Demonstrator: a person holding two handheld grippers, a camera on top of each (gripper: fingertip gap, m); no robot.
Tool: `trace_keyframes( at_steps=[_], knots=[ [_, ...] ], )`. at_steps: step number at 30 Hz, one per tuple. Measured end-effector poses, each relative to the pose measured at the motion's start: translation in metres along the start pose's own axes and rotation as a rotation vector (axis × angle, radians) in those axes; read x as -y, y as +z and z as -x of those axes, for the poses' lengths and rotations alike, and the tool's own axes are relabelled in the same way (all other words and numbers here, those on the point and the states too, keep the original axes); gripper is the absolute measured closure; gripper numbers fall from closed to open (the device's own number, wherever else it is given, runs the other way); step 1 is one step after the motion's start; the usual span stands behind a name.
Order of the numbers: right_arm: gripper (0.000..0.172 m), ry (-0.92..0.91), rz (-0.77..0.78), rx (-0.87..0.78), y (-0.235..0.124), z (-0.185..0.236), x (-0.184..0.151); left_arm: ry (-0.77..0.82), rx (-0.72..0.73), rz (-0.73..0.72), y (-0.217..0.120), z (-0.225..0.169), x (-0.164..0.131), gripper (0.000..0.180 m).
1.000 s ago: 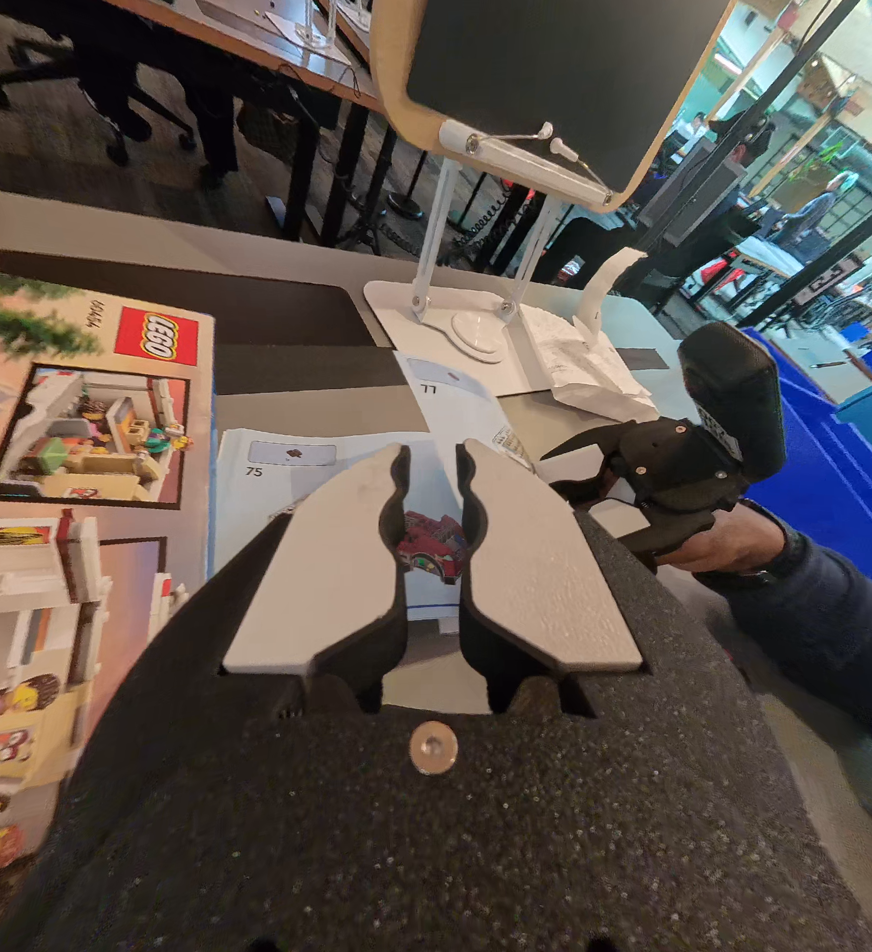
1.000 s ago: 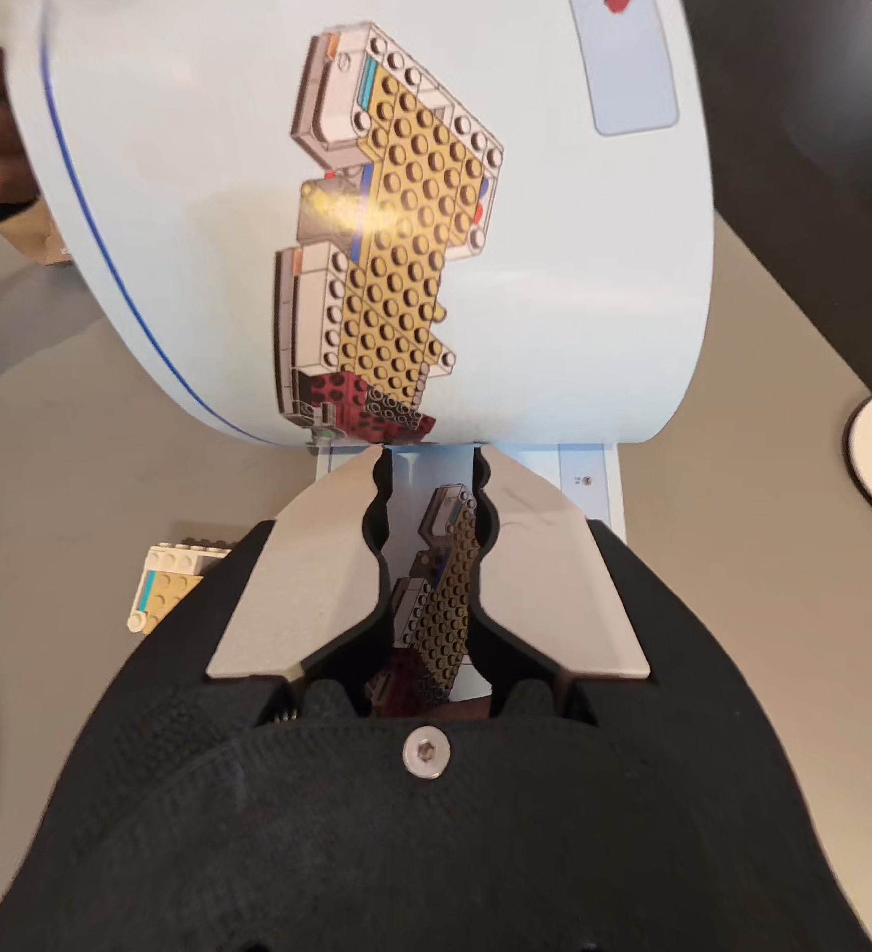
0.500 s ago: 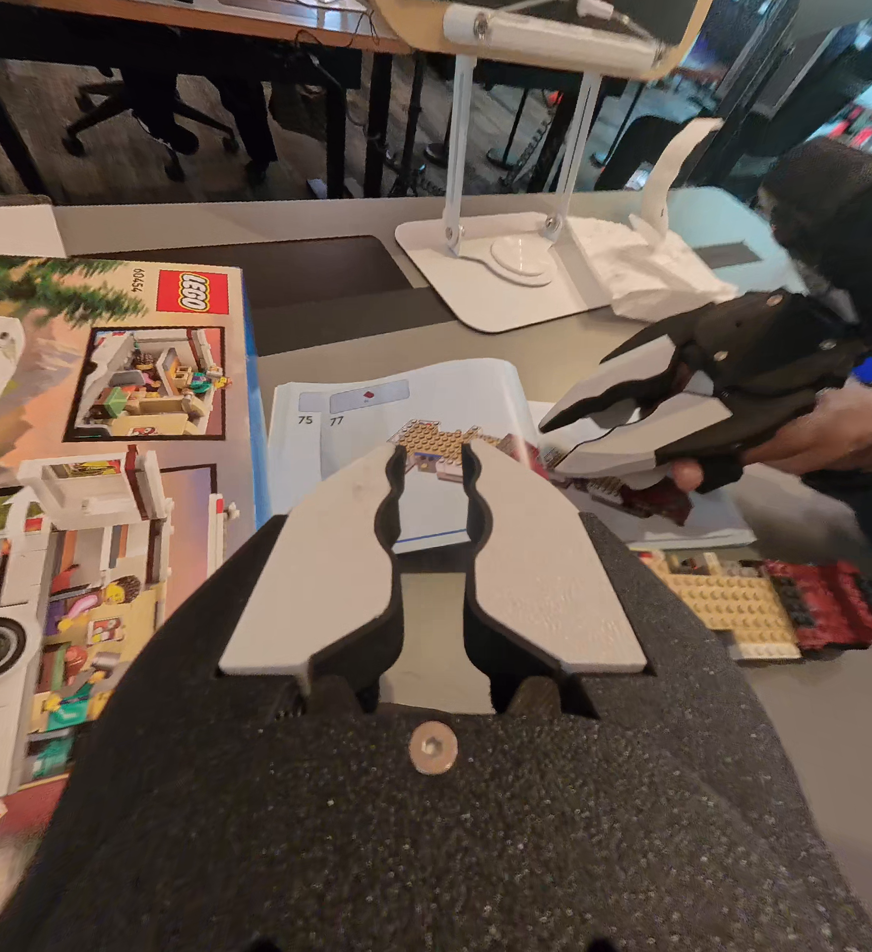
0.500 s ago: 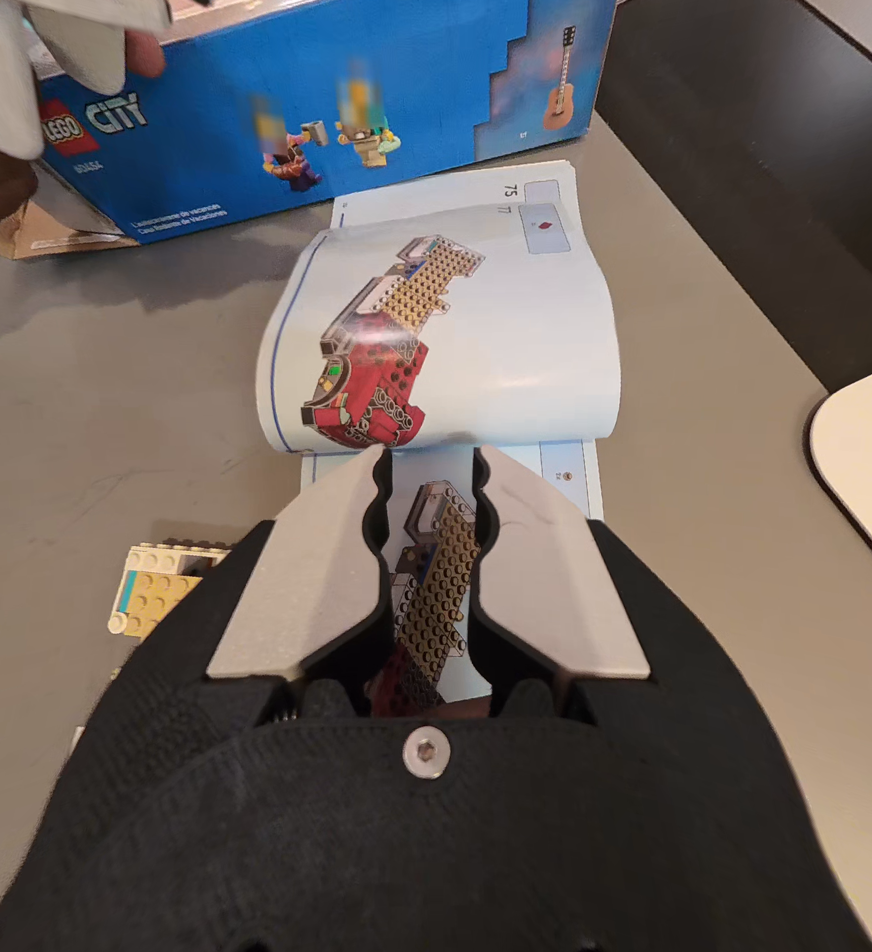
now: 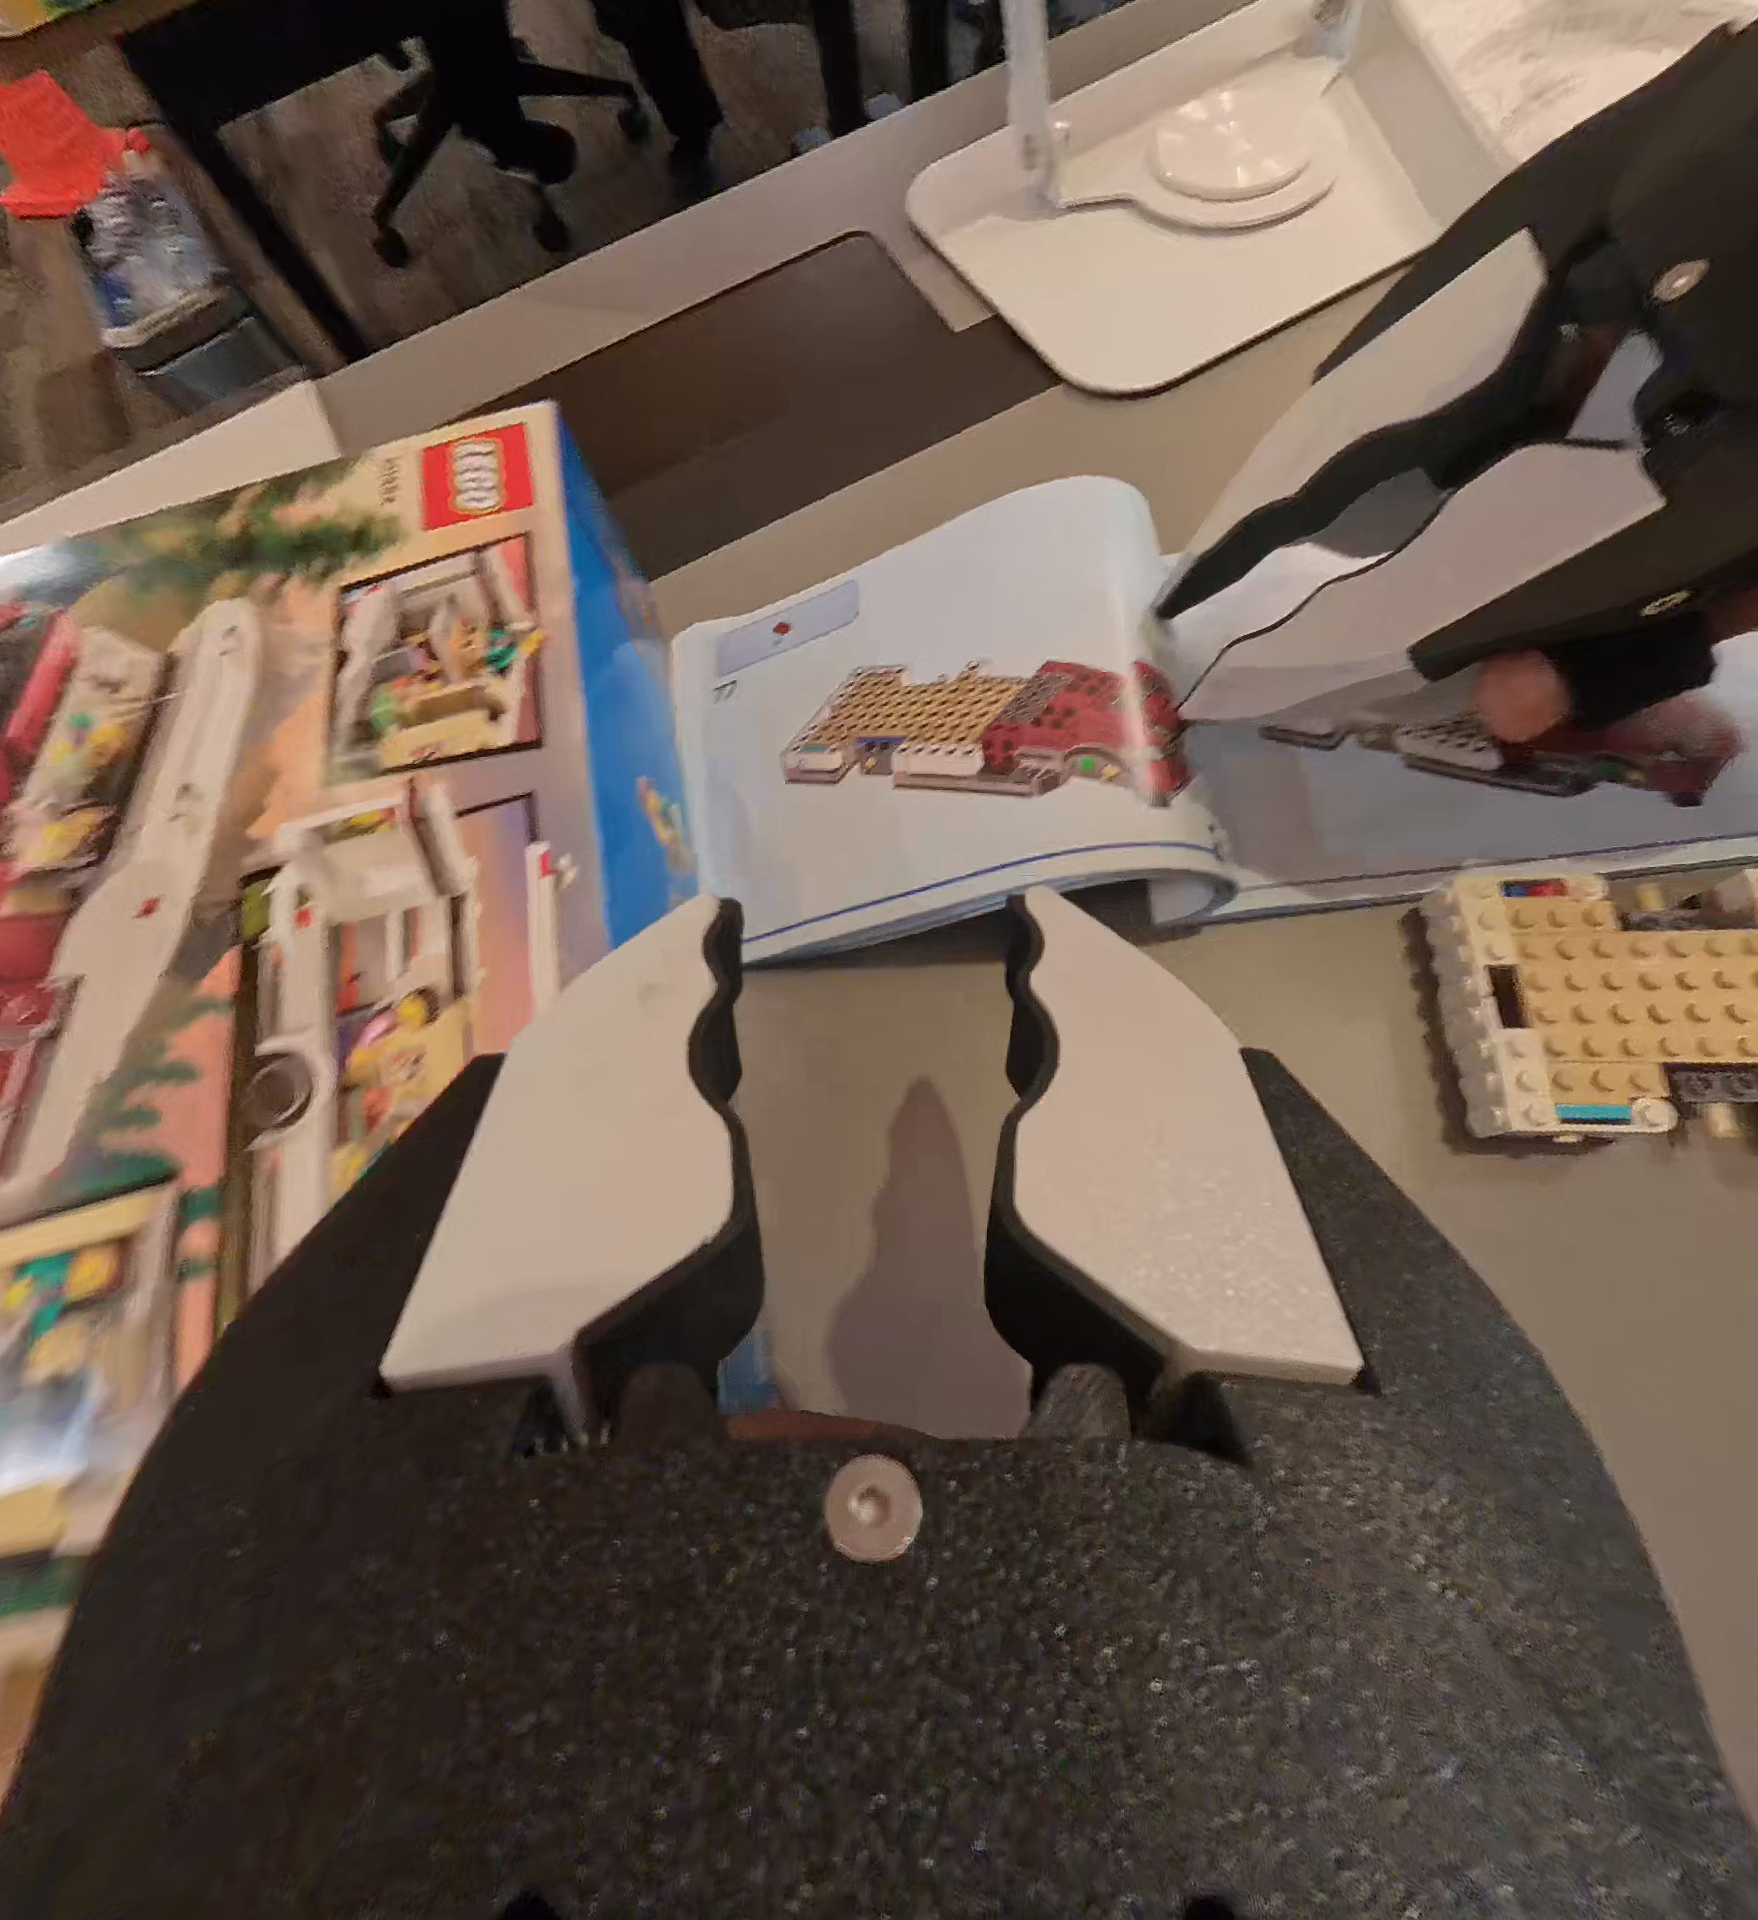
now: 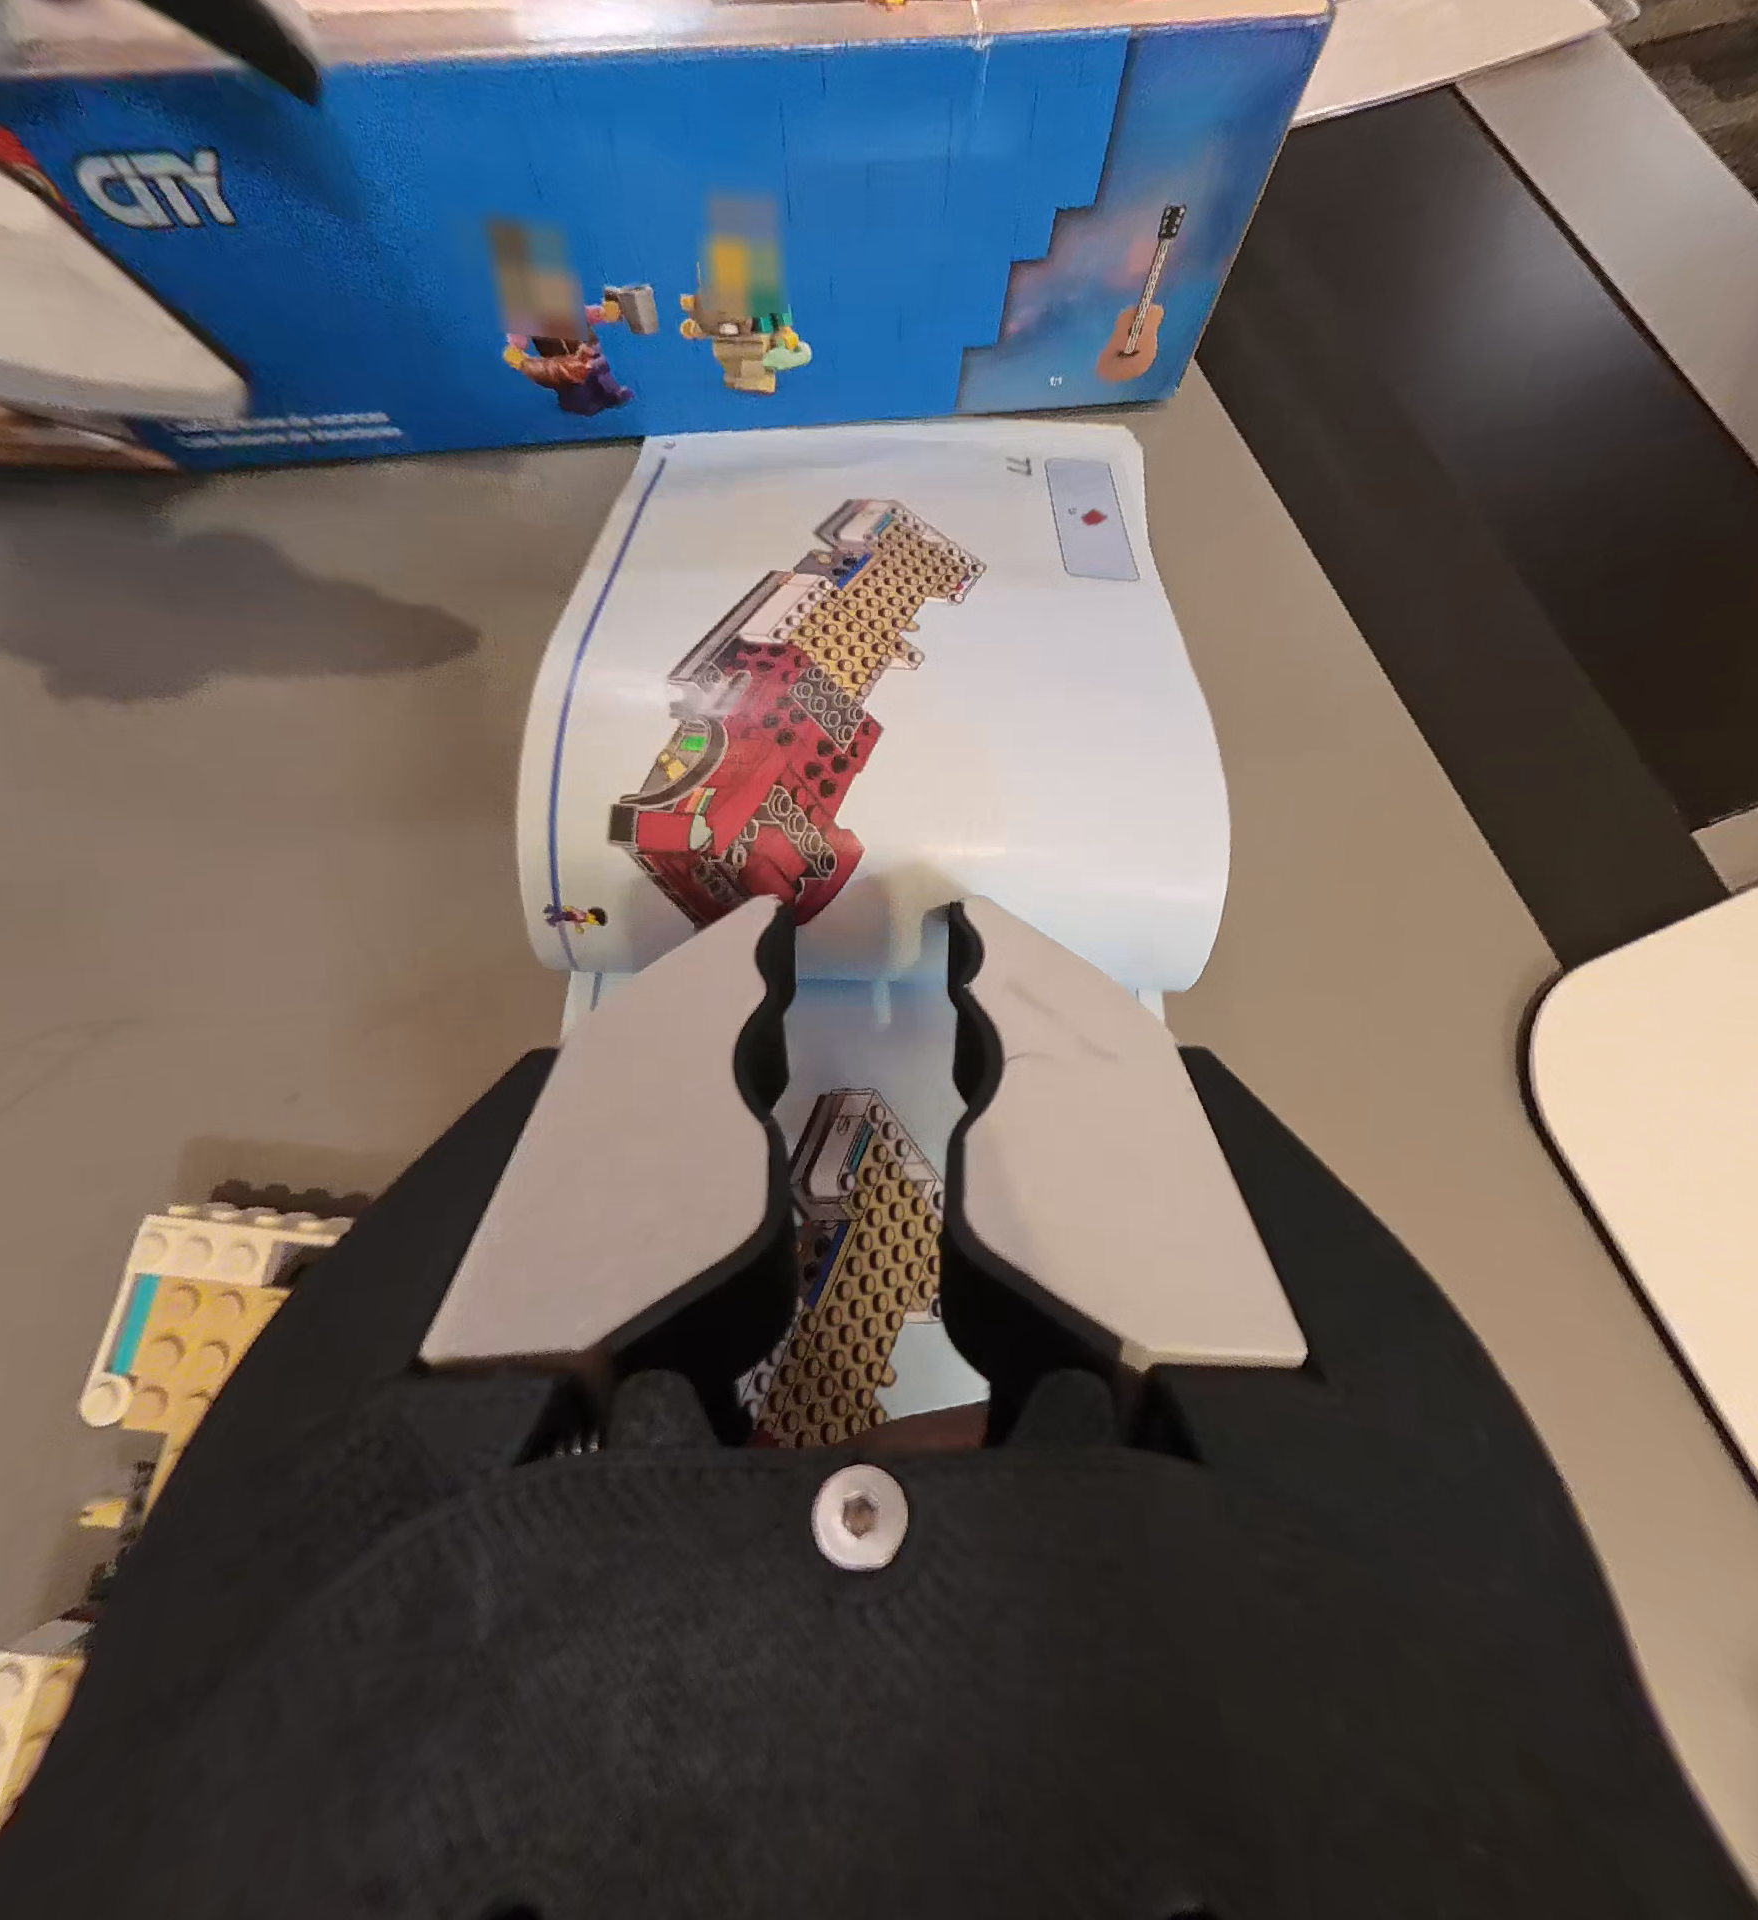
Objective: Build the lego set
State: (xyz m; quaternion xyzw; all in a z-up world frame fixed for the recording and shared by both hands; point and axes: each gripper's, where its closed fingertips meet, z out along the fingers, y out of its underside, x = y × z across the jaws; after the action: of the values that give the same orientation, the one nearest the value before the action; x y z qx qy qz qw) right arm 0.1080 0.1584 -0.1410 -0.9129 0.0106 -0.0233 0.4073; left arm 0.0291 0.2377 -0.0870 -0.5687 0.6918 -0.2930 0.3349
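Two sets of fingers were mine at that moment, one in each hand. My left gripper [image 5: 870,935] hung over bare grey worktop [image 5: 1477,1455] with its fingers spread wide and nothing between them, their tips just short of the near edge of the instruction booklet [image 5: 958,665]. My right gripper [image 6: 864,914] had its fingers parted too, tips against the curled page of the booklet [image 6: 1010,727]; the paper bulged up between them, but I could not tell whether the pads pressed it or only nudged it.

One container stood by: a closed toy-brick box [image 5: 231,831], lying flat on the worktop to my left, its blue side panel [image 6: 750,208] facing the booklet and just beside its far edge. What lay inside it was hidden.

The booklet lay open on the worktop between the box and a white stand base [image 5: 1166,208]. Its long axis ran from my right gripper toward the box, and the raised page curled over in an arch toward the box. The printed model on that page ran slantwise, tan end nearer the box, red end nearer my right fingers.

Close to the booklet's edge, on the side toward my left gripper, sat a partly built tan and white brick model [image 5: 1633,1018], flat on the worktop, studs up, its long side parallel to the booklet's edge.
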Motion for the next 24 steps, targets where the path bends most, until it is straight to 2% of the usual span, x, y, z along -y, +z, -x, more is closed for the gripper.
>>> trace_keyframes(
  at_steps=[6, 9, 14, 19, 22, 24],
  knots=[
    [0.143, -0.051, 0.040, -0.030, 0.003, -0.005, 0.007, -0.044, 0.376, 0.016, -0.049, 0.045, -0.032, 0.119],
    [0.143, -0.078, 0.070, -0.044, 0.004, -0.010, 0.011, -0.110, 0.449, 0.051, -0.066, 0.052, -0.056, 0.119],
    [0.143, -0.121, 0.150, -0.052, 0.013, -0.019, 0.019, -0.194, 0.361, 0.134, -0.058, 0.045, -0.089, 0.120],
    [0.139, -0.147, 0.268, -0.105, 0.019, -0.040, 0.023, -0.271, 0.182, 0.053, -0.034, 0.035, -0.084, 0.124],
    [0.138, -0.122, 0.338, -0.088, 0.027, -0.050, 0.021, -0.272, 0.120, 0.023, -0.024, 0.032, -0.079, 0.140],
    [0.138, -0.100, 0.394, -0.039, 0.034, -0.051, 0.016, -0.261, 0.109, 0.016, -0.019, 0.033, -0.078, 0.160]
  ],
)
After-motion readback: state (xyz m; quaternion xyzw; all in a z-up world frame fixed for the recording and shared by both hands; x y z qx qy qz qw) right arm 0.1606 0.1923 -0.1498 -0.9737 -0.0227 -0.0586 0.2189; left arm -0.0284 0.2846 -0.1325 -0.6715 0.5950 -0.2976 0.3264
